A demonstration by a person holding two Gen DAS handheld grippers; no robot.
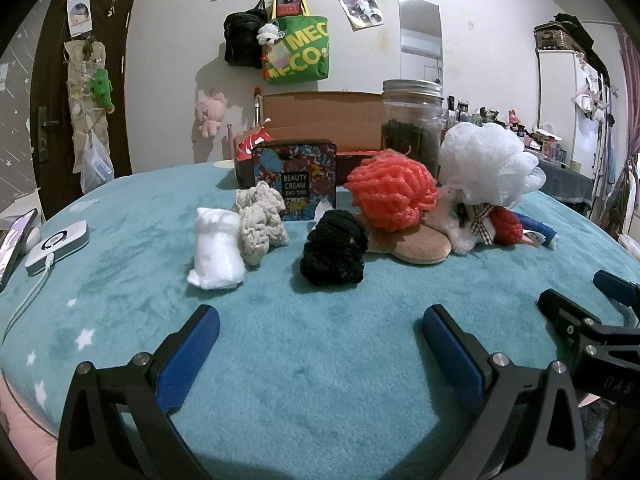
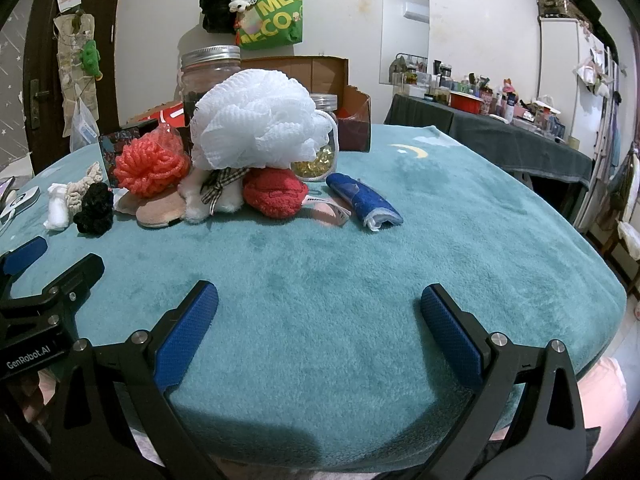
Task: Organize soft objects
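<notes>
Soft things lie in a row across the teal blanket [image 1: 320, 360]: a white sock bundle [image 1: 216, 250], a beige knit scrunchie [image 1: 260, 226], a black knit bundle [image 1: 334, 248], a coral mesh ball [image 1: 394, 192], a white bath pouf [image 2: 256, 122], a tan pad [image 2: 160, 210], a cream plush with a checked bow [image 2: 214, 196], a red fuzzy bundle [image 2: 274, 196] and a folded blue cloth [image 2: 362, 202]. My left gripper [image 1: 320, 320] stands open over bare blanket in front of the black bundle. My right gripper [image 2: 320, 296] stands open too, nothing between its fingers.
Behind the pile stand a floral Beauty Cream tin [image 1: 296, 178], a big lidded glass jar [image 1: 412, 120], a small jar of gold bits [image 2: 318, 160] and an open cardboard box [image 1: 320, 120]. A phone [image 1: 16, 240] and a white charger [image 1: 56, 246] lie at the left edge.
</notes>
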